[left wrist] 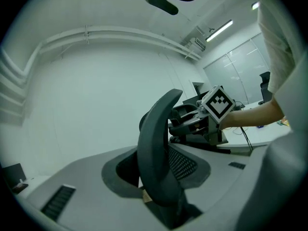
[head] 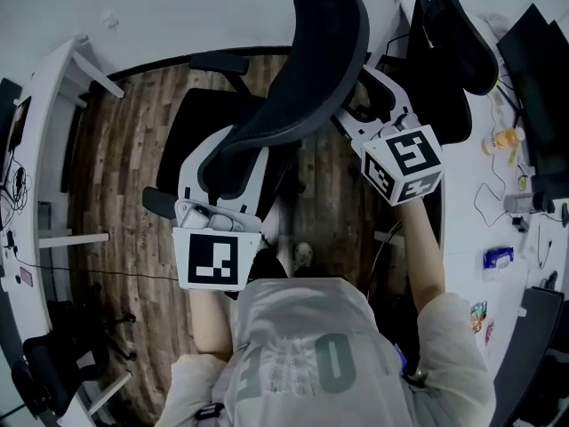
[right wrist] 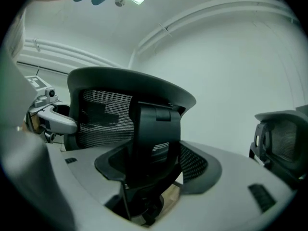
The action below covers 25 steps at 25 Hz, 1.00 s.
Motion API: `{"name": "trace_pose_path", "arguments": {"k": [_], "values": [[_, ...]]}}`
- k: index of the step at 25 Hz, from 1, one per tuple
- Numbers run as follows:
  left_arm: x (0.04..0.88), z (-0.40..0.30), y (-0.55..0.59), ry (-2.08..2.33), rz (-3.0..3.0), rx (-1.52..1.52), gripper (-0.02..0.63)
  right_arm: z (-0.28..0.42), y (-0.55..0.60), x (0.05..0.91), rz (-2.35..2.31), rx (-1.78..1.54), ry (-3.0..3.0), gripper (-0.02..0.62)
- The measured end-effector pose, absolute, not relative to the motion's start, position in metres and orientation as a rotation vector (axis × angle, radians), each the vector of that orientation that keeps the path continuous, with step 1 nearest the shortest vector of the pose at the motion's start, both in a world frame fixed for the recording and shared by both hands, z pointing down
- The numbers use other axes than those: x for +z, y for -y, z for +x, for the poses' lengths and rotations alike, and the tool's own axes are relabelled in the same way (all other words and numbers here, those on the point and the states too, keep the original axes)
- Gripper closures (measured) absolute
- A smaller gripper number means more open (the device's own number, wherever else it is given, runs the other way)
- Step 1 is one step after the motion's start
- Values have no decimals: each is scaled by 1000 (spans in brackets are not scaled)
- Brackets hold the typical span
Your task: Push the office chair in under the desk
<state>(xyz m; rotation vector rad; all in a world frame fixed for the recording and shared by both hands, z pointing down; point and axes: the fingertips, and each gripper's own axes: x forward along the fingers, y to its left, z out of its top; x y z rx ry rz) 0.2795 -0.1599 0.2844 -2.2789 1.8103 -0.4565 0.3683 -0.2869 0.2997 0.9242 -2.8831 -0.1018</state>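
Note:
The black office chair (head: 307,78) stands on the wood floor in front of me, its curved backrest toward me. My left gripper (head: 233,163) is shut on the backrest's left edge. In the left gripper view, that dark edge (left wrist: 154,129) rises out of the gap between the jaws of the left gripper (left wrist: 156,170). My right gripper (head: 356,114) is shut on the right side of the backrest. The right gripper (right wrist: 154,172) has the black back support (right wrist: 154,129) filling the space between its jaws, with the mesh back (right wrist: 106,119) behind.
A white desk (head: 462,203) with cables, a bottle and small items runs along the right. A second black chair (head: 458,52) stands beside it at the top right. Another white desk (head: 49,123) lines the left, with a dark chair base (head: 62,354) at the bottom left.

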Motion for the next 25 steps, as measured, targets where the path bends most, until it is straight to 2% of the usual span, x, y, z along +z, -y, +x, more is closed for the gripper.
{"name": "trace_pose_path", "arguments": {"k": [6,9,14,25], "values": [[282,239,166,-1838,-2297,-385,440,330,295,300,965,-120,2856,316],[285,216,170,-1812,-2345,-450,413,308,299,300,1017,-138,2840,319],[283,177,175,-1819,-2311,-456,413,265,307,299,1063,-179,2808,341],[287,82,182,-1898,-2281,-451,414,154,326,305,1020,-29,2824,388]]}}
